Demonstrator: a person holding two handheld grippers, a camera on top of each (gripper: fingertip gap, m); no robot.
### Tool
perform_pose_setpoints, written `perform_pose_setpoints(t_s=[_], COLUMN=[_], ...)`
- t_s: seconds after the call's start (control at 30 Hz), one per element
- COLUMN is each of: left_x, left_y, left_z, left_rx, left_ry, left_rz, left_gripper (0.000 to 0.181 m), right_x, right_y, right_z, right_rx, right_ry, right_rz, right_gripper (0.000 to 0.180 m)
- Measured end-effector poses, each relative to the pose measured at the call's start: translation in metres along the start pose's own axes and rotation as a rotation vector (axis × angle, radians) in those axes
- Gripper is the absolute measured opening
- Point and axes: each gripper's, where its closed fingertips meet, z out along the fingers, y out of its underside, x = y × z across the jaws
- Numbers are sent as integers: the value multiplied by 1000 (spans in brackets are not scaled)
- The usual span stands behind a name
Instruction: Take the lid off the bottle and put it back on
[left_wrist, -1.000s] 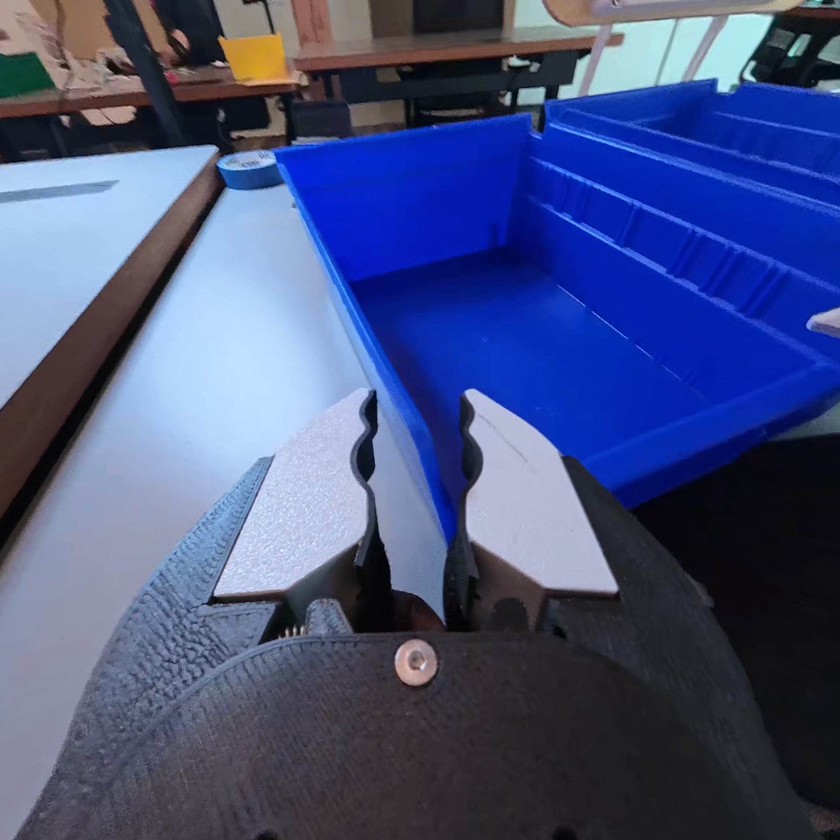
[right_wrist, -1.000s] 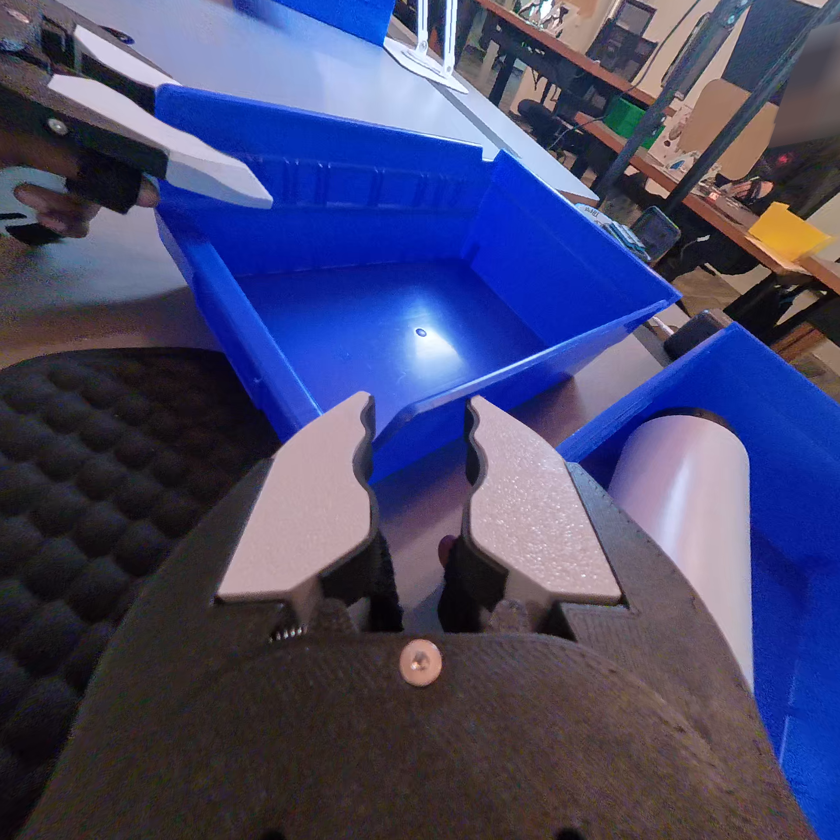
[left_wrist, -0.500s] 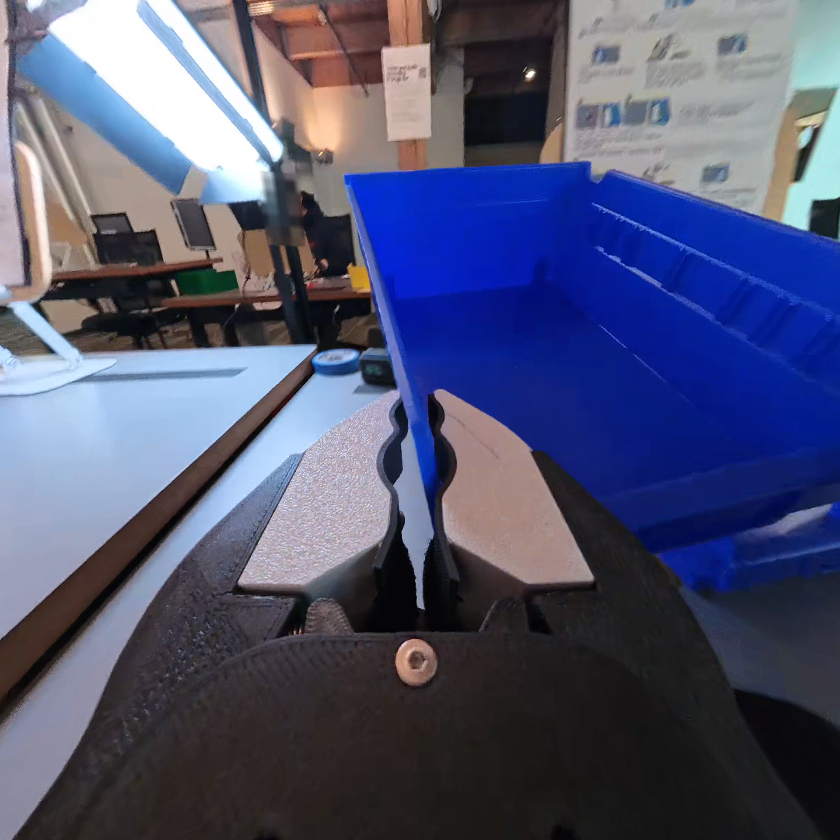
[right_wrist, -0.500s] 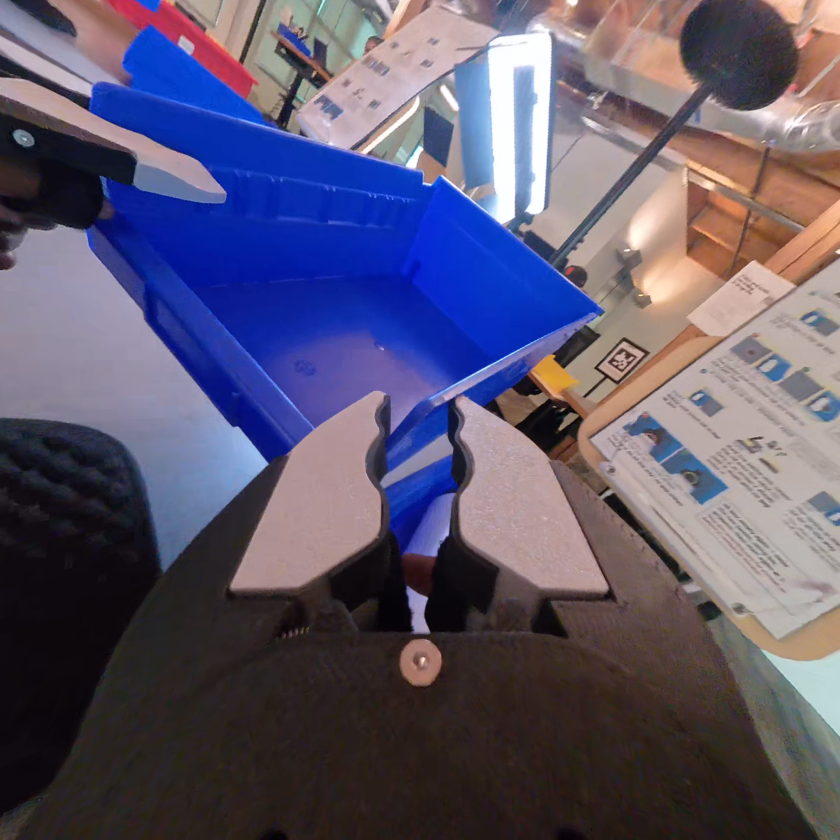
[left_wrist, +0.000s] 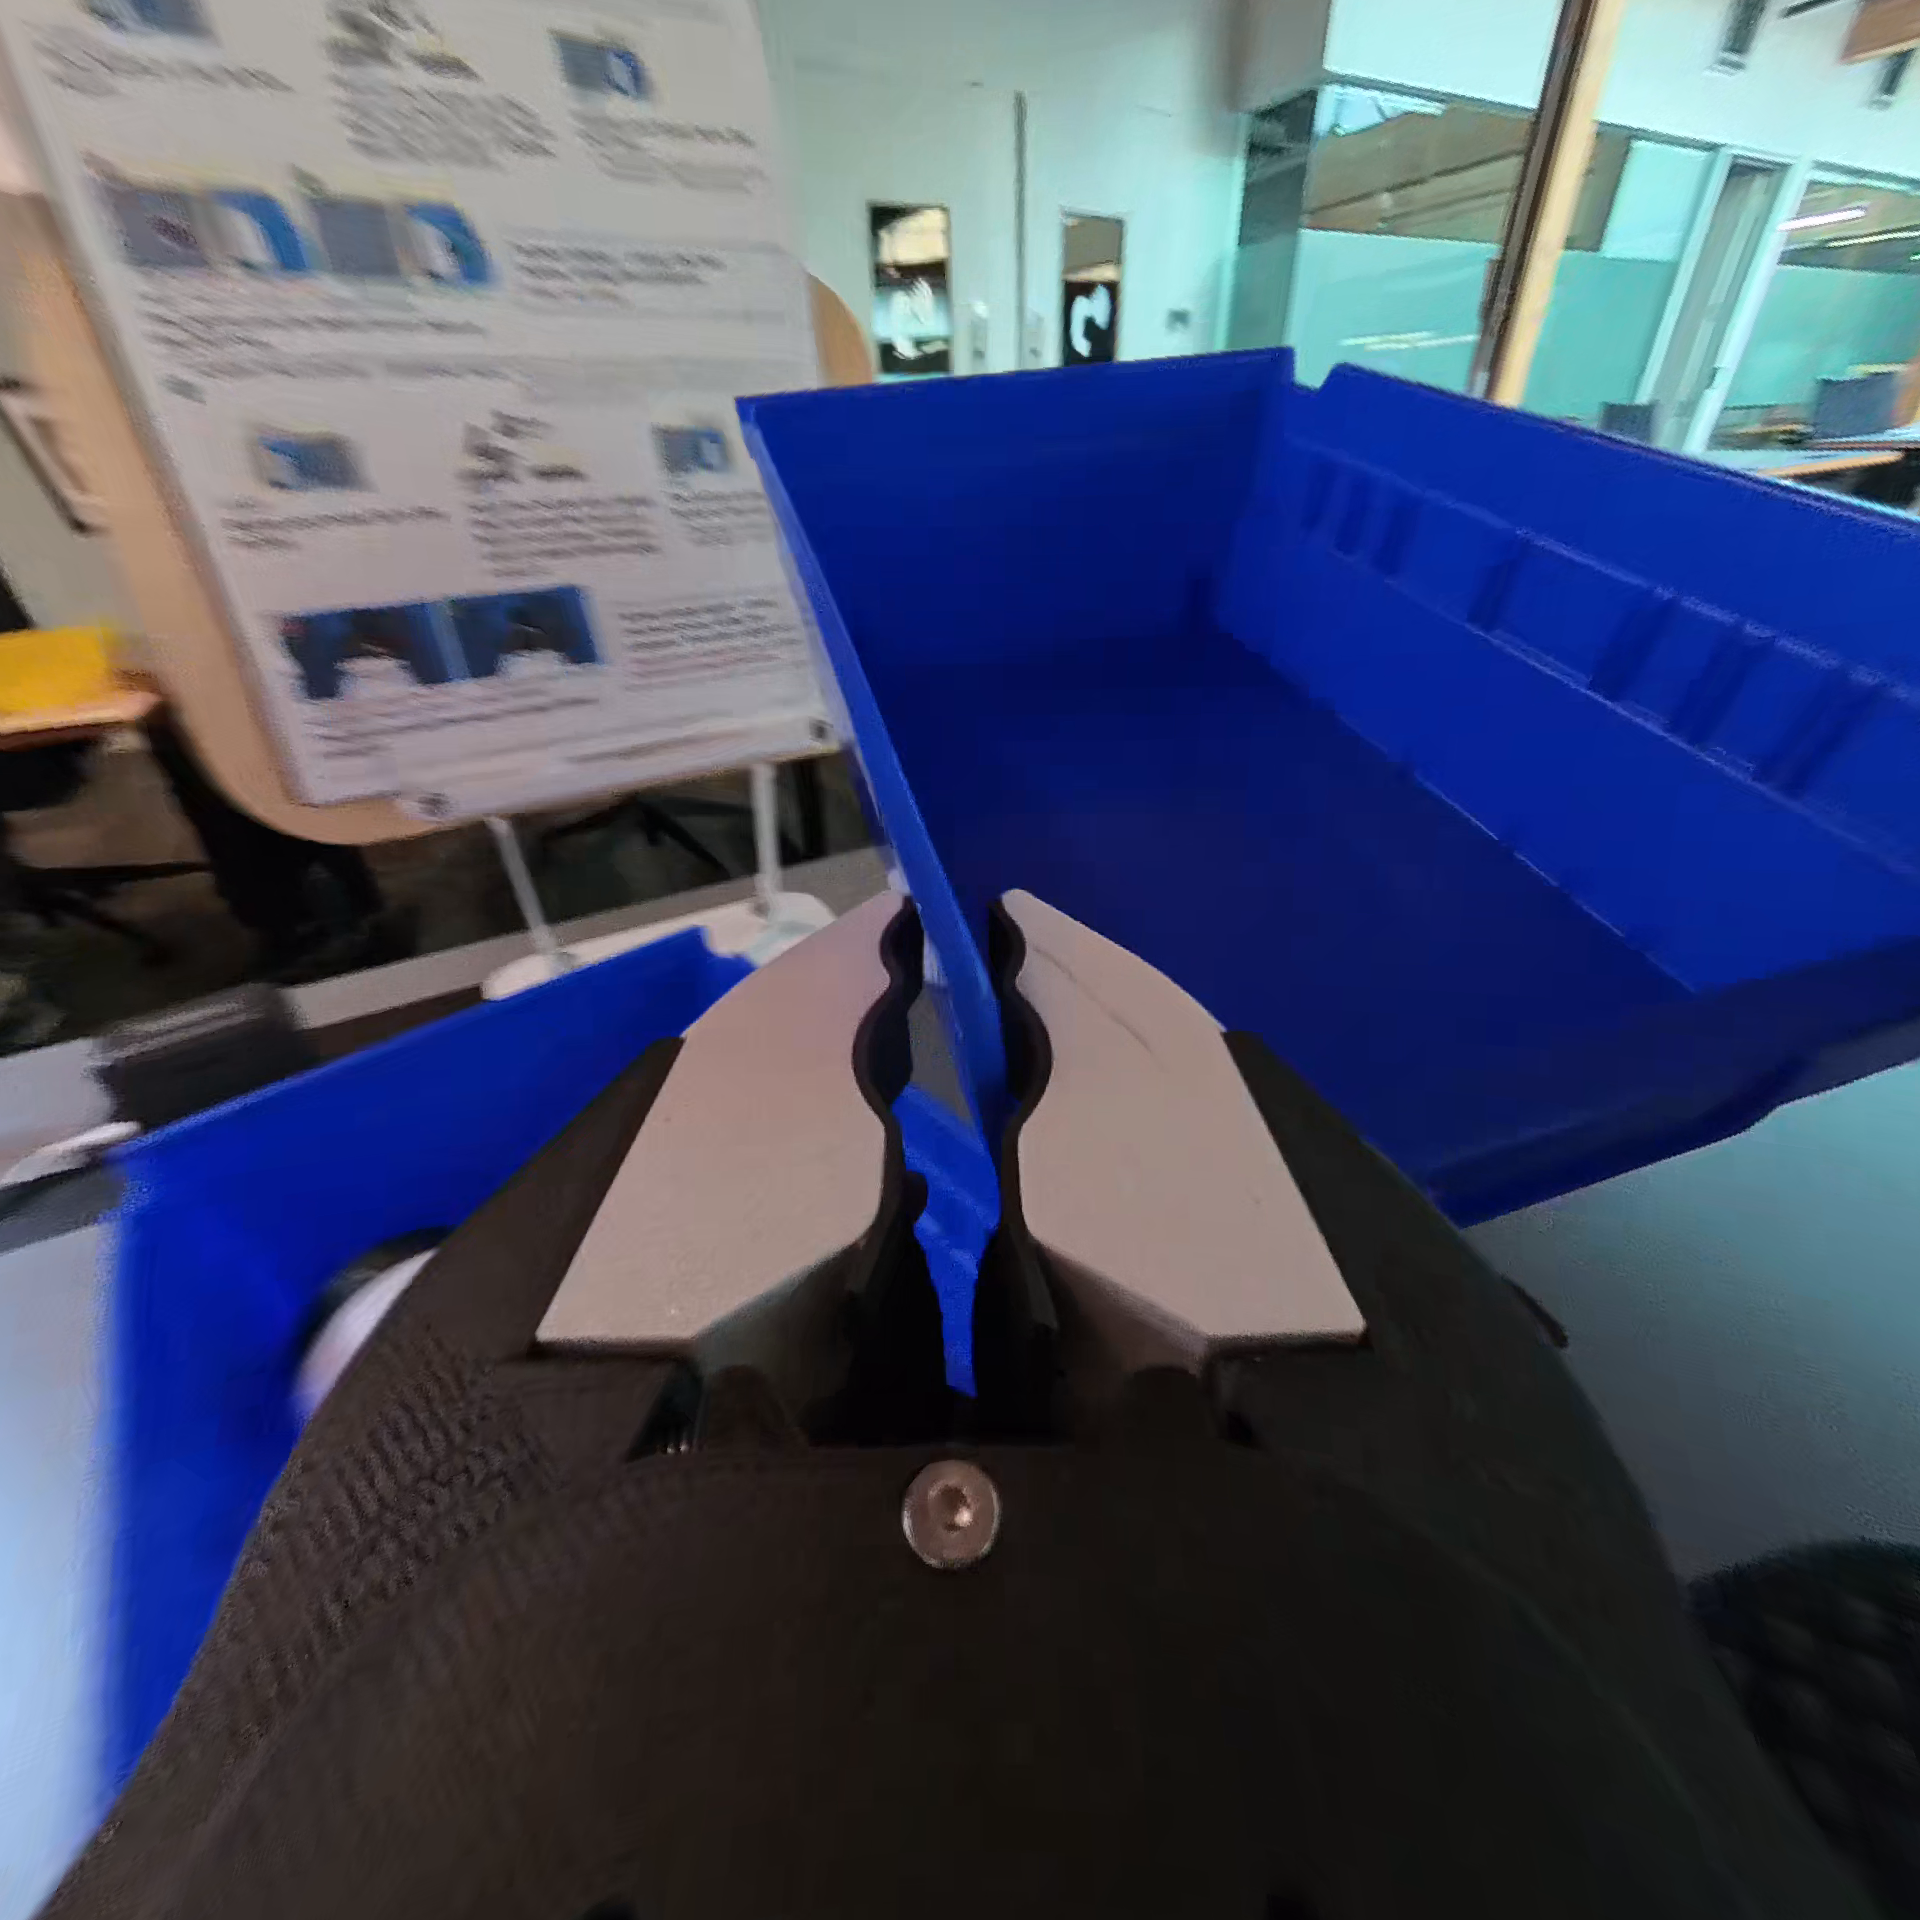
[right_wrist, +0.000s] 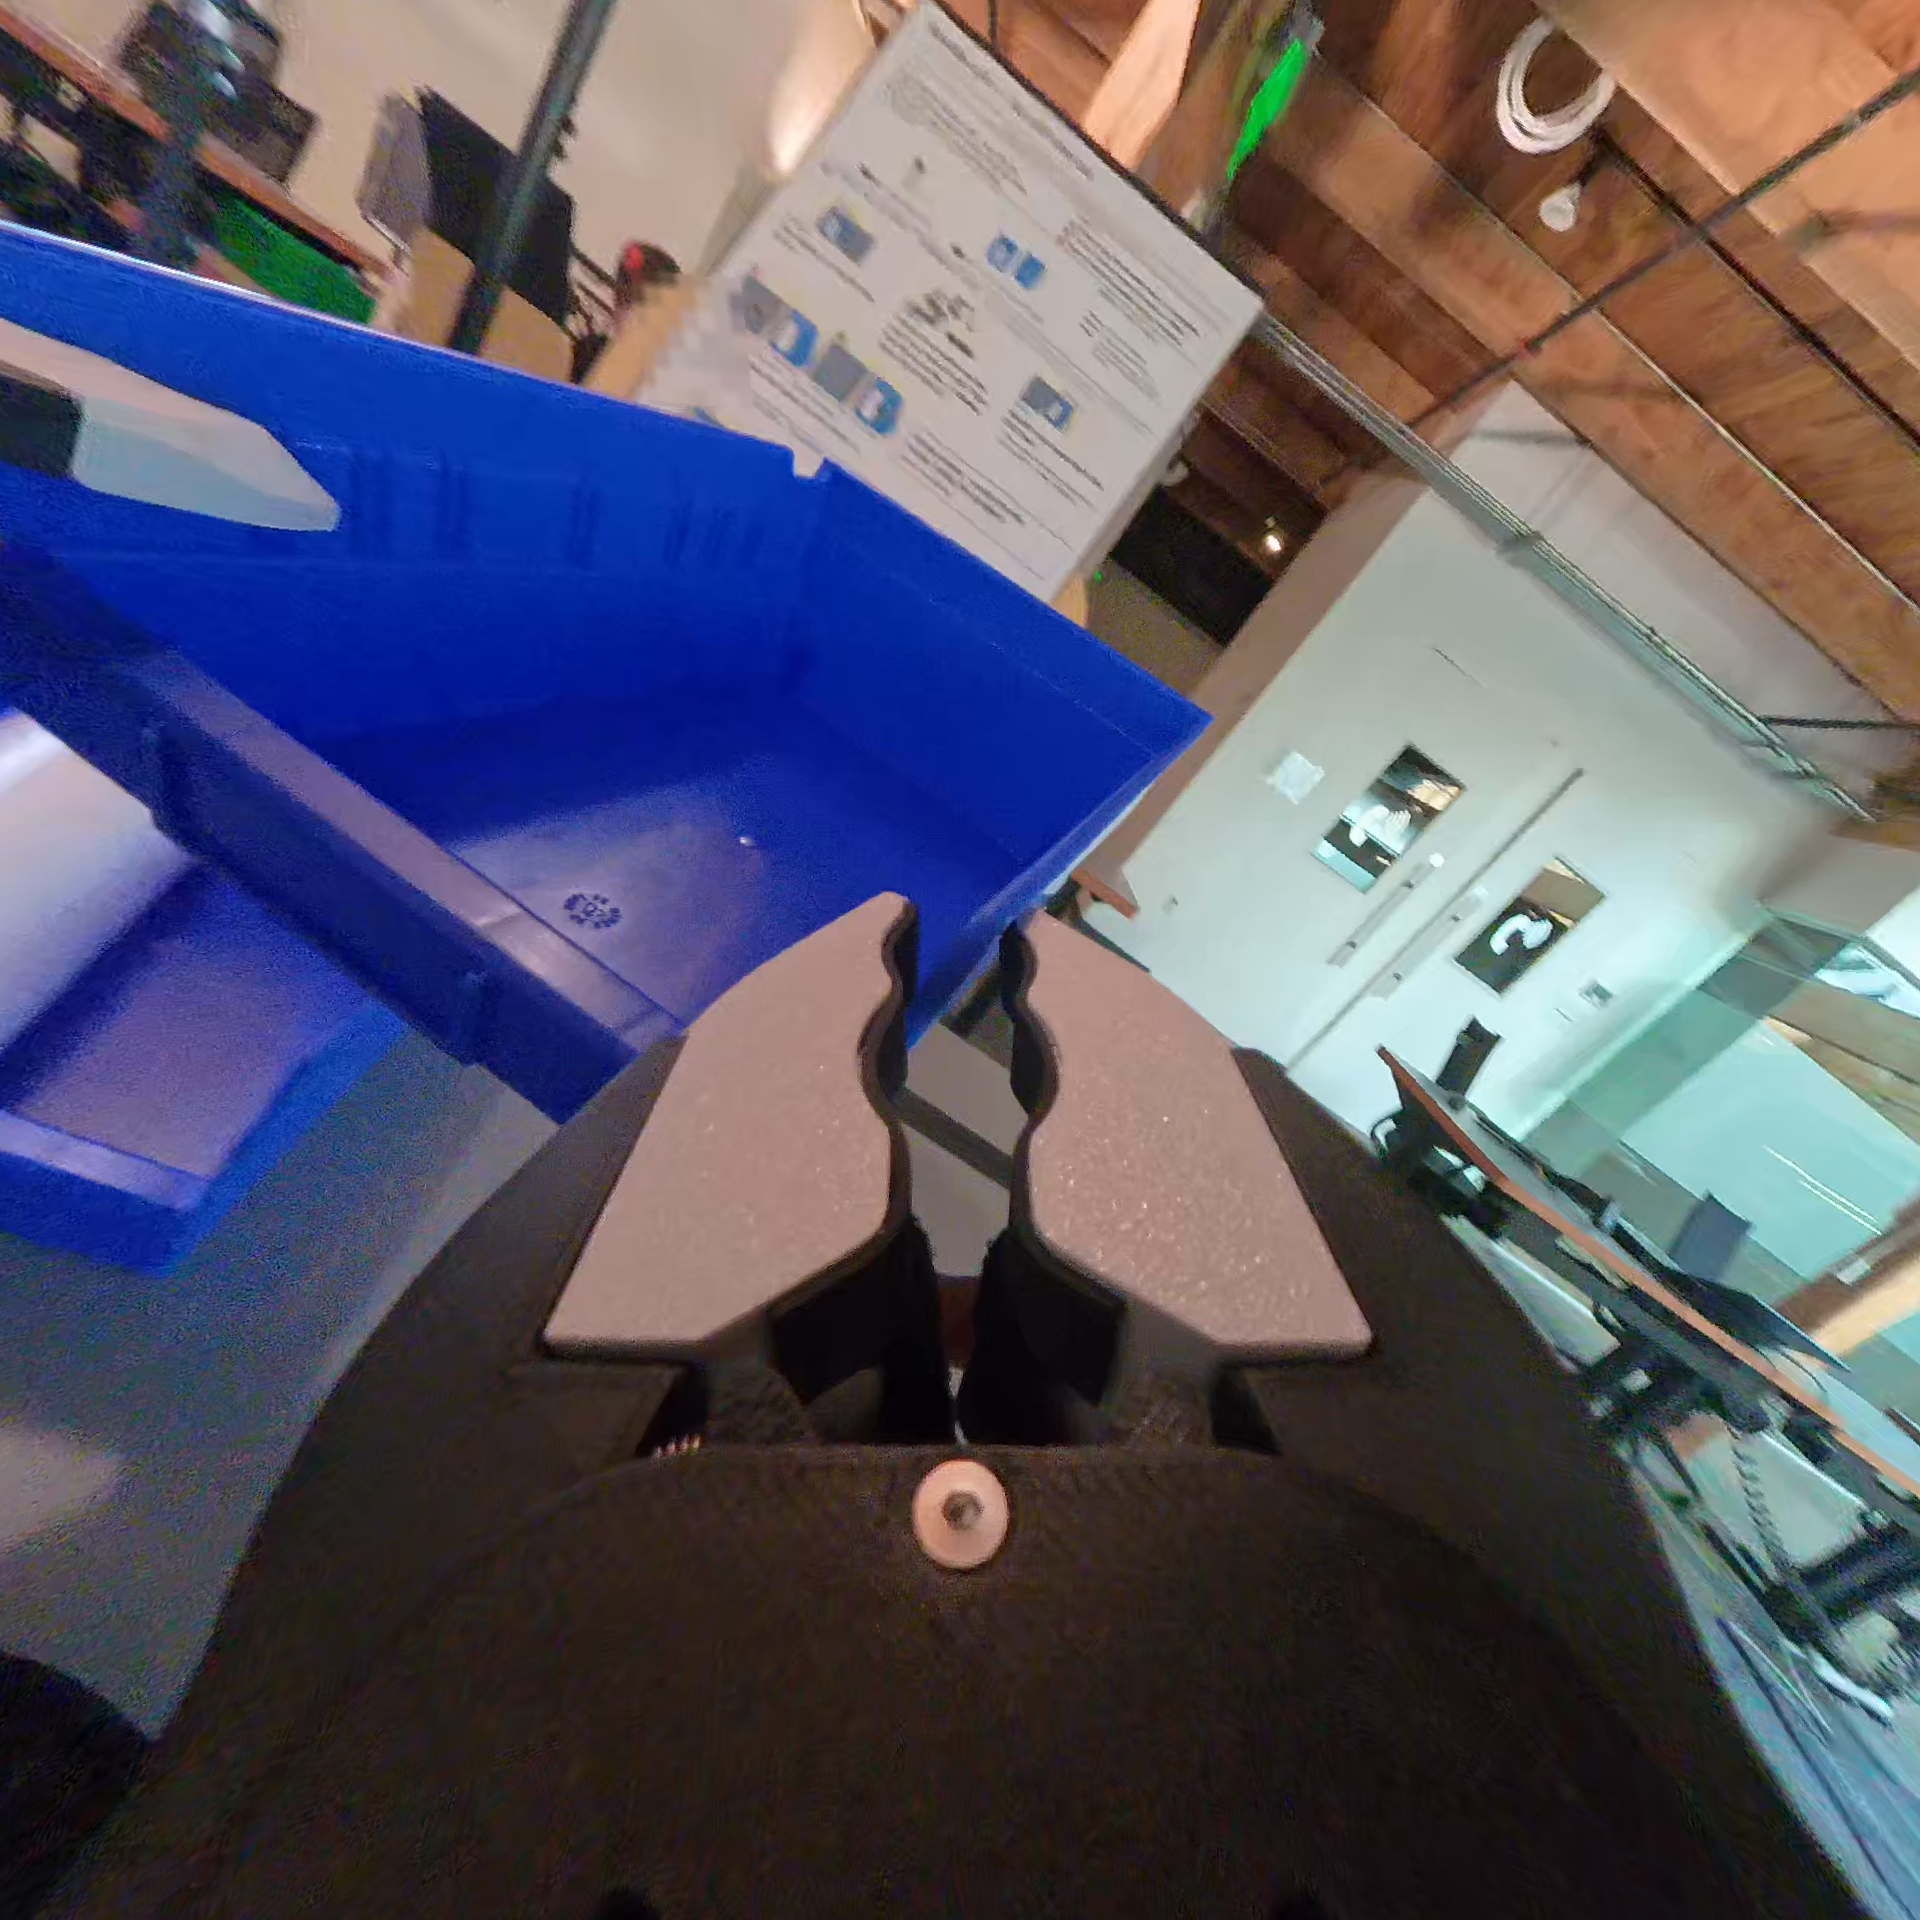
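Left gripper (left_wrist: 951, 925) clamped on the thin side wall of an empty blue bin (left_wrist: 1351, 831), wall running deep between the 2 grey fingers (left_wrist: 748, 1143). Bin held clear of the grey table (left_wrist: 1683, 1299) and tipped, open side toward the camera.

Right gripper (right_wrist: 956, 935) at the opposite near corner of the same bin, fingers nearly together with only a narrow slot left. Corner edge meets the fingertips; cannot tell whether actually pinched there or just beside it.

Below and to the left in the left wrist view, a second blue bin (left_wrist: 312, 1195) on the table, with a pale rounded body (left_wrist: 348, 1320) inside, half hidden behind the gripper and blurred. Probably the bottle, lying on its side; no lid visible. Behind, a white instruction board (left_wrist: 416, 416) on a stand.

Judged stage: bottle untouched, lid work not begun, both grippers occupied with the empty bin.

Risks from here:
- Slippery thin plastic in a narrow pinch; with a weak hold on the right, likely to pivot about the left grip and swing down.
- Falling or lowered carelessly, apt to strike the second bin and jolt or roll the bottle.
- Uneven motion of the 2 hands, apt to twist the wall out of the fingers.
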Motion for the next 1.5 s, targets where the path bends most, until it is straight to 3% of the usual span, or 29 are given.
perform_pose_setpoints(t_s=[0.17, 0.37, 0.47, 0.6, 0.7, 0.8, 0.9, 1.03, 1.13, 1.2, 1.3, 1.43, 1.5], left_x=[92, 159, 174, 179, 187, 191, 174, 101, 56, 36, 8, -15, -31], left_y=[45, 98, 121, 134, 144, 127, 108, 99, 123, 145, 173, 202, 207], left_z=[45, 58, 62, 63, 52, 28, -5, -36, -59, -69, -70, -70, -69], left_rx=[-135, -252, -271, -281, -363, -353, -287, -187, -326, -431, -549, -677, -695], left_ry=[159, 238, 241, 261, 410, 540, 573, 344, 291, 300, 262, 221, 161], left_rz=[-67, 27, 92, 158, 145, 12, 110, 554, 746, 780, 860, 929, 991], left_gripper=[19, 27, 28, 33, 43, 61, 69, 68, 62, 62, 63, 47, 35], right_x=[64, 89, 87, 83, 77, 64, 57, 50, 26, -11, -57, -78, -74], right_y=[80, 170, 204, 219, 234, 254, 243, 218, 193, 178, 185, 221, 232], right_z=[-22, -41, -48, -53, -57, -62, -66, -70, -67, -64, -64, -59, -51], right_rx=[-160, -214, -214, -250, -334, -455, -454, -490, -469, -427, -499, -635, -635], right_ry=[129, 156, 154, 131, 81, -2, -71, -146, -254, -429, -635, -692, -630], right_rz=[65, 248, 331, 325, 298, 253, 123, -199, -330, -320, -328, -527, -638], right_gripper=[9, 6, 5, 6, 7, 26, 51, 75, 76, 69, 74, 66, 43])
